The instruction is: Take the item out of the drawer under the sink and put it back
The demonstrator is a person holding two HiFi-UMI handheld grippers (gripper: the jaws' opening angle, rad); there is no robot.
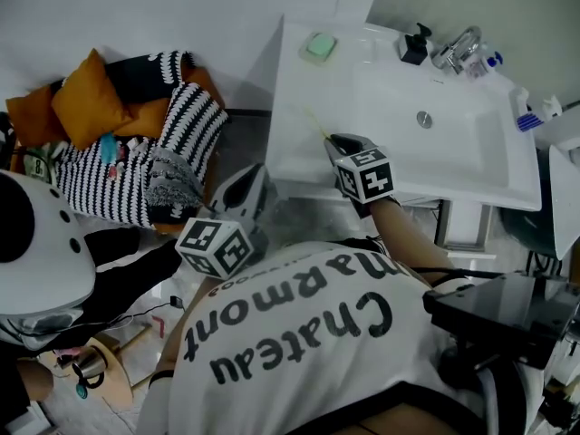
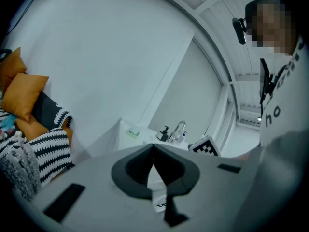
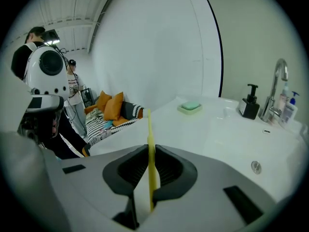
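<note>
We see the right tongs (image 3: 150,151) closed on a thin yellow stick (image 3: 149,127). Both pads press its sides, and it stands up straight between them and pokes out past the tips. It may be a toothbrush, but its far end is too small for us to be sure. In the head view the stick hangs over the front left part of the white sink (image 1: 299,143), near the edge. The left tongs (image 2: 153,148) are pinched together at the tips, and we see nothing in them. They are lower down, off to the left of the sink and well apart from the stick. At the back of the sink sit a green soap (image 1: 319,46), a black pump bottle (image 1: 412,45) and a shiny tap (image 1: 458,51). Off to the left lie orange cushions (image 1: 86,98) and a black and white striped blanket (image 1: 172,152).
</note>
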